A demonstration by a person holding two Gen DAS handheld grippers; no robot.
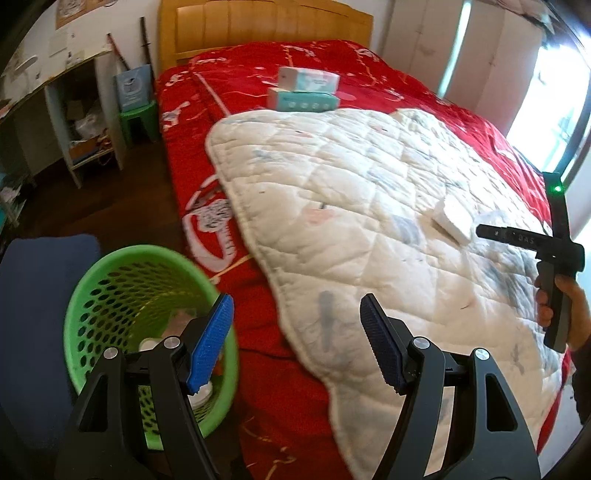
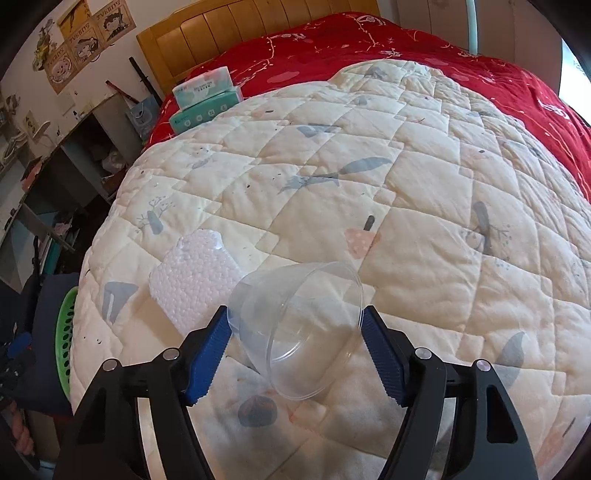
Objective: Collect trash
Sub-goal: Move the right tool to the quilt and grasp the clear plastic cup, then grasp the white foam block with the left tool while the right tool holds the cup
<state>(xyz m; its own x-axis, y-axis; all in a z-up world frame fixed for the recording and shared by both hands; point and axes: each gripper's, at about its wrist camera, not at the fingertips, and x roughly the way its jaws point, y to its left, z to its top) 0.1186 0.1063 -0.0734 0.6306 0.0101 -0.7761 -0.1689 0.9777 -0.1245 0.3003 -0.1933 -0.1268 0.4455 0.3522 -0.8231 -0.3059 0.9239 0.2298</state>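
A green perforated trash basket [image 1: 110, 288] stands on the floor beside the bed, with white trash inside; its rim also shows in the right wrist view [image 2: 64, 332]. My left gripper [image 1: 297, 339] is open and empty, hovering over the bed edge just right of the basket. A clear plastic cup [image 2: 299, 332] lies on its side on the white quilt [image 2: 369, 184]. My right gripper [image 2: 297, 354] is open with its fingers on either side of the cup, not squeezing it. A white styrofoam piece [image 2: 192, 280] lies on the quilt left of the cup, also visible in the left wrist view [image 1: 452, 218].
Two tissue packs [image 1: 306, 90] are stacked on the red bedspread [image 1: 295, 59] near the wooden headboard [image 1: 258, 26]. A shelf unit [image 1: 74, 122] and green stool [image 1: 138, 118] stand by the far wall. A dark blue chair [image 1: 33, 295] sits left of the basket.
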